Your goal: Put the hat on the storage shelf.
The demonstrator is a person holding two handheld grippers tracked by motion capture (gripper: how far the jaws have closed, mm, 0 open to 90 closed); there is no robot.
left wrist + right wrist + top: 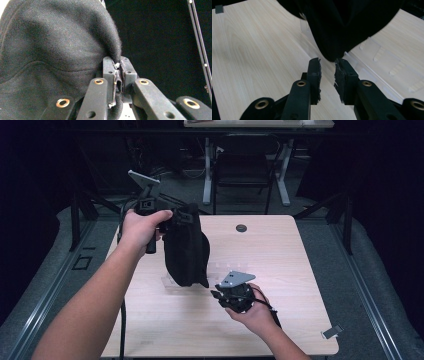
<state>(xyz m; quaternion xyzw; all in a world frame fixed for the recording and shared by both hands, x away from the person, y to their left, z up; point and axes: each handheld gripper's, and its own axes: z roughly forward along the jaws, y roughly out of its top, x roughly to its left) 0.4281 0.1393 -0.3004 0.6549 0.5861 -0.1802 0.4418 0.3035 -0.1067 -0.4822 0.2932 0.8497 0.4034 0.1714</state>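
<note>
A black cloth item (186, 250) hangs above the light wooden table (290, 270), its lower tip just over the table top. My left gripper (184, 217) is raised at the upper left and shut on the cloth's top edge. In the left gripper view the jaws (117, 67) pinch a fold of the black fabric (55, 50). My right gripper (215, 295) is low over the table, just right of the cloth's bottom tip. It stands open in the right gripper view (327, 67), and the cloth's lower tip (334, 45) hangs just beyond its fingertips, apart from them.
A clear plastic piece (384, 57) lies flat on the table beneath the cloth. A round cable hole (241, 228) sits near the table's far edge, and a small grey piece (332, 331) at its front right corner. A chair (245, 165) stands behind the table.
</note>
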